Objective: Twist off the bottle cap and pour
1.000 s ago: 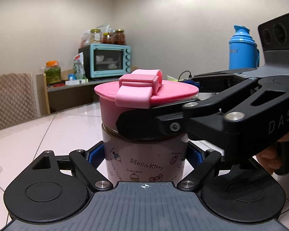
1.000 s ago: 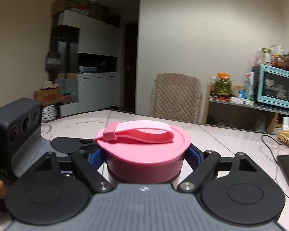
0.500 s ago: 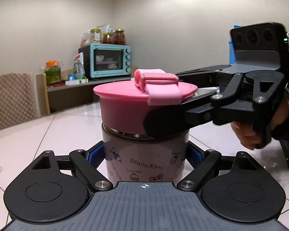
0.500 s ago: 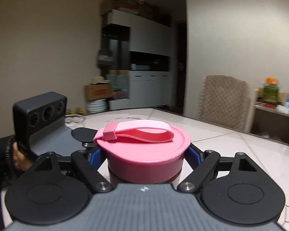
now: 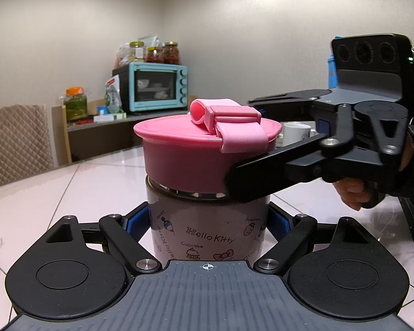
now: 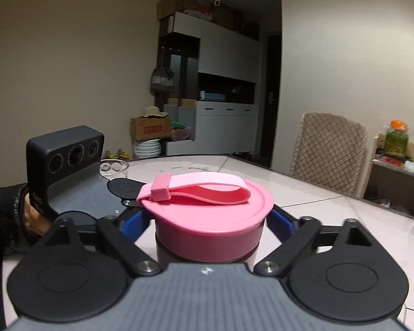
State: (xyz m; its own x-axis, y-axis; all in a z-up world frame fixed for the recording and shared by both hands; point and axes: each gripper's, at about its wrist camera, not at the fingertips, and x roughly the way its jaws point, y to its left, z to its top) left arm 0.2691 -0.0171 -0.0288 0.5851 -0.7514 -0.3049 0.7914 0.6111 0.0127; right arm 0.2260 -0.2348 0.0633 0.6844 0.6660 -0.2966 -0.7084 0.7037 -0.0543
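A Hello Kitty bottle [image 5: 207,231] stands upright on the white tiled table, topped by a pink screw cap [image 5: 185,151] with a pink strap loop. My left gripper [image 5: 208,224] is shut on the bottle's body, blue pads on both sides. My right gripper [image 6: 209,220] is shut on the pink cap [image 6: 215,218] from the side; in the left wrist view its black finger [image 5: 262,176] crosses the cap's right side. The bottle's contents are hidden.
A white mug [image 5: 296,133] stands behind the bottle on the table [image 5: 69,193]. A teal toaster oven [image 5: 154,88] with jars sits on a back shelf. A quilted chair [image 6: 328,149] stands at the table's far edge. A blue thermos is partly hidden behind the right gripper.
The right gripper has swung round the bottle with the cap in it; the cap's strap has turned from the front towards the right. The left gripper and bottle body have stayed still.
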